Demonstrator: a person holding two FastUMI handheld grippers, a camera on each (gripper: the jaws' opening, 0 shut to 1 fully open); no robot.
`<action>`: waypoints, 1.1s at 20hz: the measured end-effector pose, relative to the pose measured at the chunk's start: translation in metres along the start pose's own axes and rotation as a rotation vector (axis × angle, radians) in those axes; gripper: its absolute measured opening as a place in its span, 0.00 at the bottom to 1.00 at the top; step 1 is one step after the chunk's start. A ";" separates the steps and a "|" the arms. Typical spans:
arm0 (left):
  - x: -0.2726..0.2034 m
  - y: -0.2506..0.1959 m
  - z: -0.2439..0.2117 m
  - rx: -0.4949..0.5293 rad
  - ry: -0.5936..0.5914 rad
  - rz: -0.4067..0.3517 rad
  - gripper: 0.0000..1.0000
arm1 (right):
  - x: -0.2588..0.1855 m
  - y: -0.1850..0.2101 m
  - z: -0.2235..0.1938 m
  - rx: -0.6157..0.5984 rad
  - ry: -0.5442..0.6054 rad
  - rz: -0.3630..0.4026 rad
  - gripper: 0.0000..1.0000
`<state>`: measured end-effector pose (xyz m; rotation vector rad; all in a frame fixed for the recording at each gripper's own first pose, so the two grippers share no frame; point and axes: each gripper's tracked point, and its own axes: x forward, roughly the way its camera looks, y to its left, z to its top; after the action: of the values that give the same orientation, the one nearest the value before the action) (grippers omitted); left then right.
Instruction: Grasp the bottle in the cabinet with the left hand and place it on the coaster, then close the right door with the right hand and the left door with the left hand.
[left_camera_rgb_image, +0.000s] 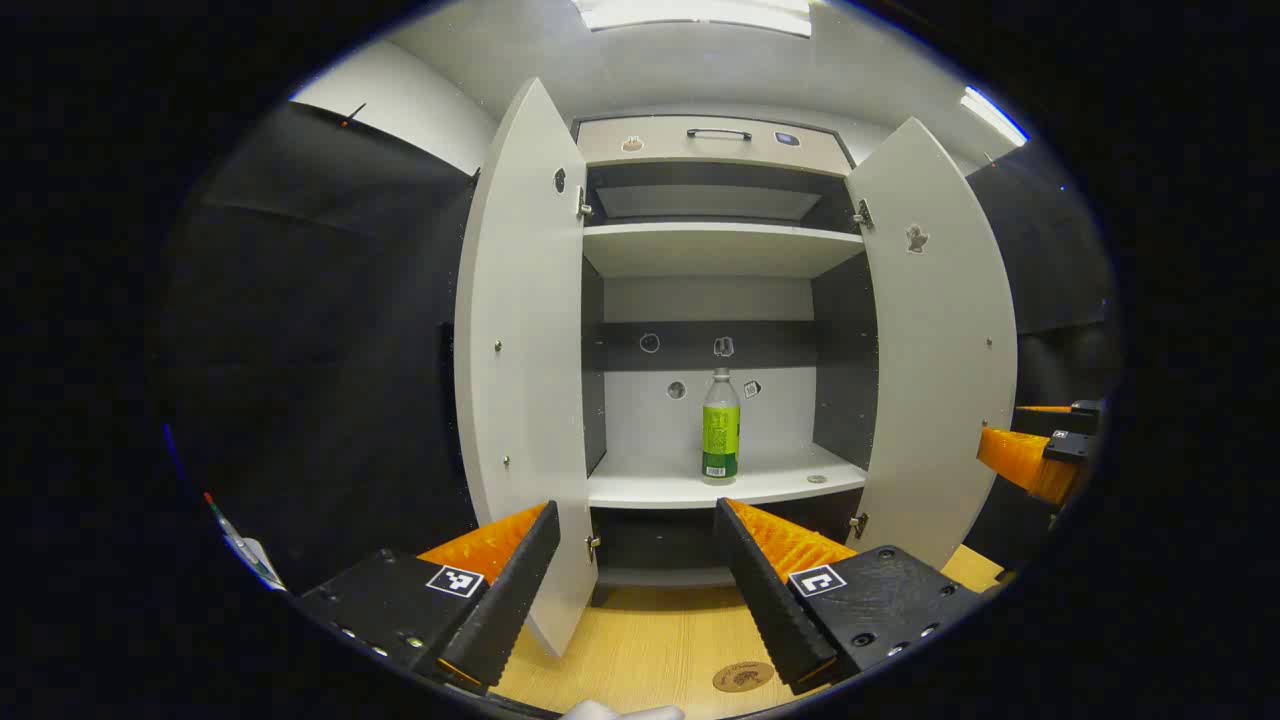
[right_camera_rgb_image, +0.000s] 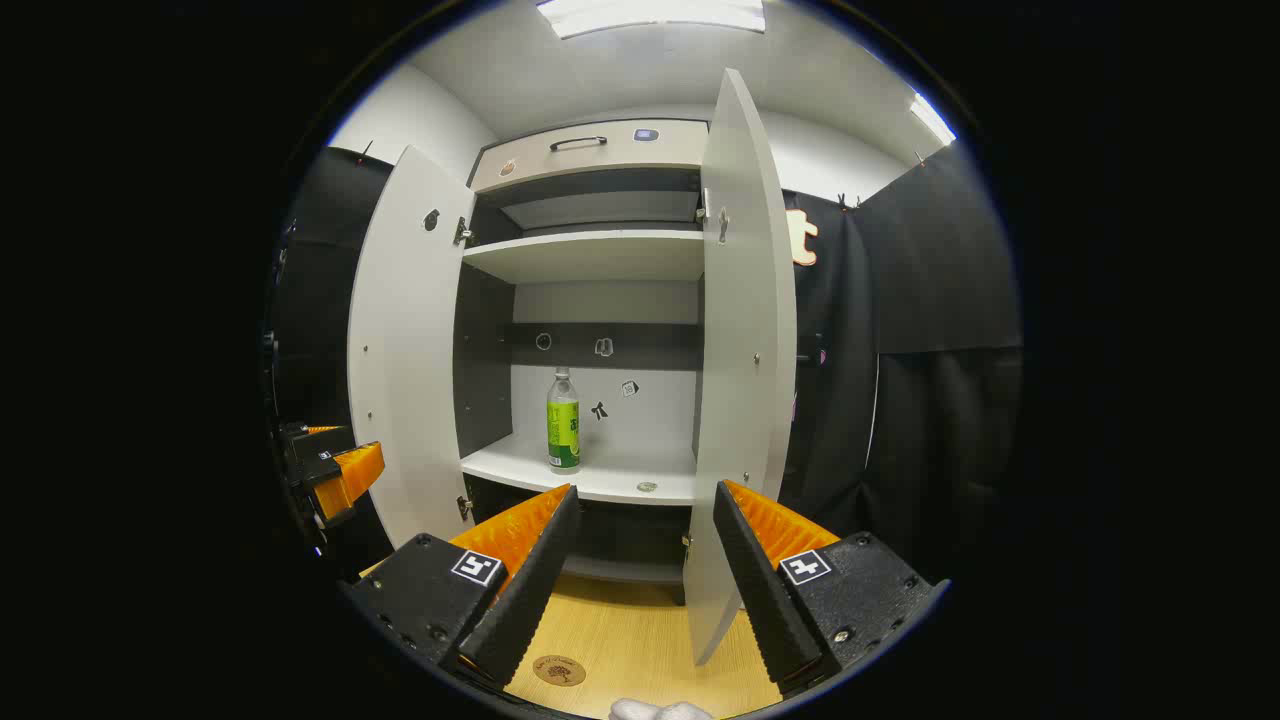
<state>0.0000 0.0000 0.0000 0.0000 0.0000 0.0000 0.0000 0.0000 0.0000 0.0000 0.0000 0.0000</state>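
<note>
A clear bottle (left_camera_rgb_image: 720, 428) with a green label stands upright on the cabinet's lower shelf (left_camera_rgb_image: 700, 485); the right gripper view shows the bottle (right_camera_rgb_image: 563, 420) too. Both doors hang wide: the left door (left_camera_rgb_image: 520, 360) and the right door (left_camera_rgb_image: 935, 350). A round brown coaster (left_camera_rgb_image: 742, 677) lies on the wooden table in front of the cabinet, and the coaster (right_camera_rgb_image: 559, 670) appears again near my right gripper. My left gripper (left_camera_rgb_image: 640, 600) is open, well short of the shelf. My right gripper (right_camera_rgb_image: 640, 585) is open too, its fingers either side of the right door's (right_camera_rgb_image: 745, 360) edge without touching.
The cabinet has an upper shelf (left_camera_rgb_image: 715, 245) and a top drawer with a handle (left_camera_rgb_image: 718, 133). A small round disc (left_camera_rgb_image: 817, 479) lies on the lower shelf to the right of the bottle. Black cloth walls stand on both sides. The wooden tabletop (left_camera_rgb_image: 650, 640) runs below the cabinet.
</note>
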 end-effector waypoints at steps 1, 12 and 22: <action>0.002 -0.001 0.001 -0.001 0.000 0.000 0.95 | 0.001 -0.001 0.000 -0.001 0.001 0.000 0.83; 0.009 -0.006 0.000 0.005 0.002 0.005 0.95 | 0.010 -0.002 -0.005 -0.007 0.013 0.013 0.83; 0.037 -0.014 0.007 0.008 -0.016 -0.019 0.95 | 0.008 -0.001 -0.007 -0.015 0.026 0.020 0.83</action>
<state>0.0368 -0.0138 0.0069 0.0075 -0.0159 -0.0194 0.0082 -0.0009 -0.0074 -0.0148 0.0262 0.0203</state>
